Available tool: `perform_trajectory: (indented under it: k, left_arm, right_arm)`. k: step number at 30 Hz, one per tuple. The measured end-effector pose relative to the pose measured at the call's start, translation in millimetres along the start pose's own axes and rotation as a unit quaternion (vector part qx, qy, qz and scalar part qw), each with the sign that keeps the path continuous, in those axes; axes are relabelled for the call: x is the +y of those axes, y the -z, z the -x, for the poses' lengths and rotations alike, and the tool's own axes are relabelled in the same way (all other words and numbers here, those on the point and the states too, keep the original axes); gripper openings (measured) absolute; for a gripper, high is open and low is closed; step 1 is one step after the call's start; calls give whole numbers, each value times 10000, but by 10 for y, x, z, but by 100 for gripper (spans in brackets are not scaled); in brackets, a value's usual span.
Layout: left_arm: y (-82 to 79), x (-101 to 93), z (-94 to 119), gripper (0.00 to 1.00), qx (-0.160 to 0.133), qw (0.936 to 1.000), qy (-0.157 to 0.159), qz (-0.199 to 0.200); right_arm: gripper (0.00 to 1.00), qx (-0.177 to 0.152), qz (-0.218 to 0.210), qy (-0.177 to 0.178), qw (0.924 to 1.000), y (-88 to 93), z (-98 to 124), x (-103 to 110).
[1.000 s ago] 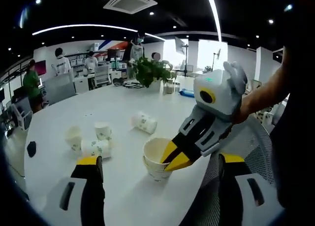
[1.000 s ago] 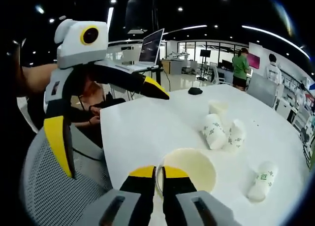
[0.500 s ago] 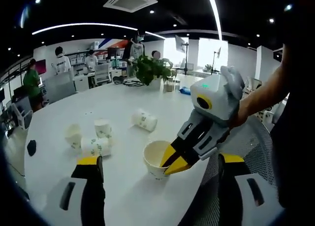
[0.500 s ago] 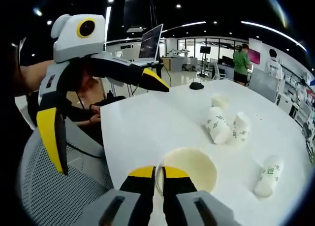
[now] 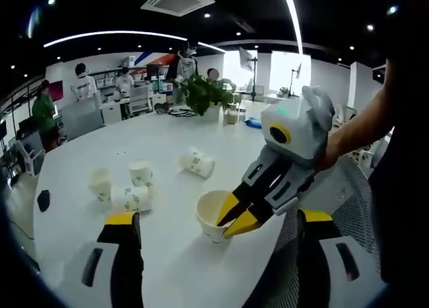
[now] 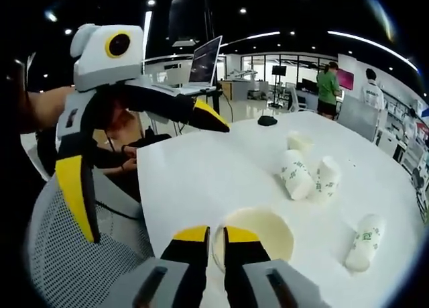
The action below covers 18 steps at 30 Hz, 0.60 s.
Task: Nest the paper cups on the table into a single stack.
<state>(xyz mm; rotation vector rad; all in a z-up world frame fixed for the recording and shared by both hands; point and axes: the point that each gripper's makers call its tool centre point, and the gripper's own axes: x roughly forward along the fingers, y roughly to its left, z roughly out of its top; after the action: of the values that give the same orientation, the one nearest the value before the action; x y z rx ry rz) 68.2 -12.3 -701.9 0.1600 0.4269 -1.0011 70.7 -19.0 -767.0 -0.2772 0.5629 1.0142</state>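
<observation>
In the left gripper view, the left claw (image 5: 214, 244) is held wide open above the near edge of the white bench (image 5: 167, 147), gripping nothing, while the right claw (image 5: 236, 217) is seen pinching the rim of the upright cup stack (image 5: 213, 216) standing near that edge. Three loose cups (image 5: 124, 187) are clustered further off to the left, one of them lying on its side, and a fourth lone cup (image 5: 196, 164) lies tipped over beyond the stack. The stack is judged to be at risk of being tipped or dragged over the edge if the right claw is pulled away before the rim is let go. In the right gripper view, the right claw (image 6: 216, 237) is closed on the near rim of the cup stack (image 6: 258, 235), one jaw inside and one outside. Thin paper could be creased by this pinch, which would make later nesting harder. The open left claw (image 6: 144, 167) hangs well apart from the clustered cups (image 6: 308, 177) and the lone cup (image 6: 362, 243); a sideways approach could send a lying cup rolling away.
</observation>
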Motion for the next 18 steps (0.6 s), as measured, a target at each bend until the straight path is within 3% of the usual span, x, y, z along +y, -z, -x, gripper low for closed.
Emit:
perform_trajectory:
  k: [18]
  left_arm:
    - [-67, 177, 4, 95, -169, 9997, -90, 141]
  right_arm:
    - [22, -425, -370, 483, 9972, -134, 320, -221]
